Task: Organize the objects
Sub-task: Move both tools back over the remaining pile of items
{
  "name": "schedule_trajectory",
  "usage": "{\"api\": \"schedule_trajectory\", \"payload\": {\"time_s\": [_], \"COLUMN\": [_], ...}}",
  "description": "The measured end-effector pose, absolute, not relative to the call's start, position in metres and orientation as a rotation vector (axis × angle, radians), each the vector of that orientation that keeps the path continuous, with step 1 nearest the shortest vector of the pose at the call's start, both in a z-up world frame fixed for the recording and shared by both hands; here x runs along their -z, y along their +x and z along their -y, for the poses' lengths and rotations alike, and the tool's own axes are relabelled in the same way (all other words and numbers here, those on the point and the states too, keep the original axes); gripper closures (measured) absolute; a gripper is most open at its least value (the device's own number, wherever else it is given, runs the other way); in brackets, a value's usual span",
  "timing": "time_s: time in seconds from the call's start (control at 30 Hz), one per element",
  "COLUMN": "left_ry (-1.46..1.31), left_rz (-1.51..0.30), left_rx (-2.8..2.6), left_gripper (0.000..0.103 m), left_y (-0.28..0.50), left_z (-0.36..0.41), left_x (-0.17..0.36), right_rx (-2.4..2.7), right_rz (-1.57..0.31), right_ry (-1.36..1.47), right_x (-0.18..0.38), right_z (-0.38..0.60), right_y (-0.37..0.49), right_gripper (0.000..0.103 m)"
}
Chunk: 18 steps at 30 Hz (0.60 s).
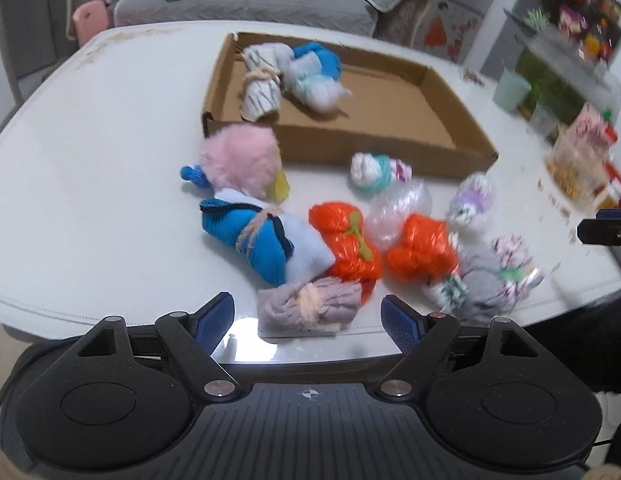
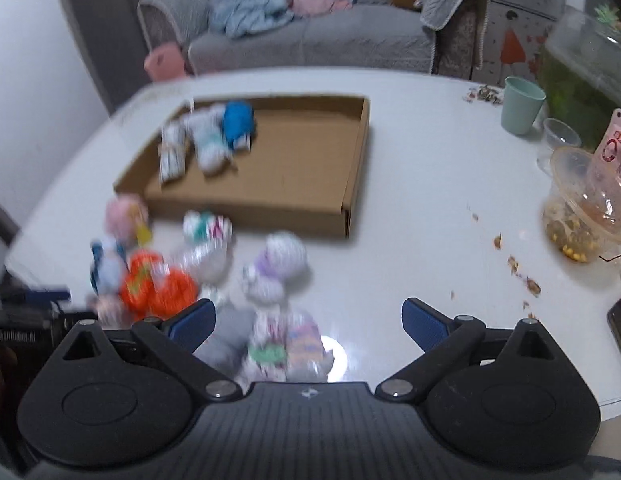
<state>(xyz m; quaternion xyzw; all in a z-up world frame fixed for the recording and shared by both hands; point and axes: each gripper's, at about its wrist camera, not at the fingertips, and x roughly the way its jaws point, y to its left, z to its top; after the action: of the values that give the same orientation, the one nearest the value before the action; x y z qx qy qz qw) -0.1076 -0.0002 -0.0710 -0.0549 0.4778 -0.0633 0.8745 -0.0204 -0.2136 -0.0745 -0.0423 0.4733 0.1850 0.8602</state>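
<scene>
Cardboard tray (image 1: 450, 92) holds only a few sock bundles (image 1: 294, 76), about ten more (image 1: 350, 240) lying before it, both grippers (image 1: 308, 316) (image 2: 308, 320) spread empty.

Living-room clutter around the white table (image 2: 410, 208)

At twelve o'clock a grey sofa (image 2: 330, 36) holds crumpled blue clothes (image 2: 254, 12); a pale green cup (image 2: 521, 106) stands at two o'clock beside a glass fish tank (image 2: 590, 64), with a clear snack bowl (image 2: 578, 216) at three o'clock and crumbs (image 2: 518, 272) nearby.

left hand-held gripper (image 1: 308, 310) | black body | blue finger pads (image 1: 214, 318) | silver screws
</scene>
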Motion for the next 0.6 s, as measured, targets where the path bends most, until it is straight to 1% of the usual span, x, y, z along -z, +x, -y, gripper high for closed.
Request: {"api": "schedule_trajectory", "payload": {"time_s": [0.03,0.27,0.33,0.4,0.6], "left_ry": [-0.112,-0.116,-0.125,-0.127,-0.126], "left_rz": [-1.001,-1.025,-1.035,-1.052,-1.051], "left_rx": [0.136,0.142,0.144,0.149,0.137], "left_gripper": [0.018,0.019,0.02,0.023,0.024], "left_y": [-0.107,-0.1,-0.099,-0.097,-0.095], "left_z": [0.002,0.005,0.005,0.006,0.009], "left_x": [0.074,0.087,0.09,0.094,0.098], "right_rx": [-0.395,-0.446,-0.464,-0.465,-0.469], "right_rz": [-1.007,-1.054,-1.075,-1.092,-1.142], "right_ry": [-0.089,-0.107,-0.099,-0.108,-0.147], "right_x": [0.077,0.087,0.091,0.095,0.114], "right_z": [0.214,0.21,0.208,0.206,0.195], "right_y": [-0.023,-0.036,-0.036,-0.034,-0.029], "right_gripper": [0.011,0.021,0.029,0.033,0.034]}}
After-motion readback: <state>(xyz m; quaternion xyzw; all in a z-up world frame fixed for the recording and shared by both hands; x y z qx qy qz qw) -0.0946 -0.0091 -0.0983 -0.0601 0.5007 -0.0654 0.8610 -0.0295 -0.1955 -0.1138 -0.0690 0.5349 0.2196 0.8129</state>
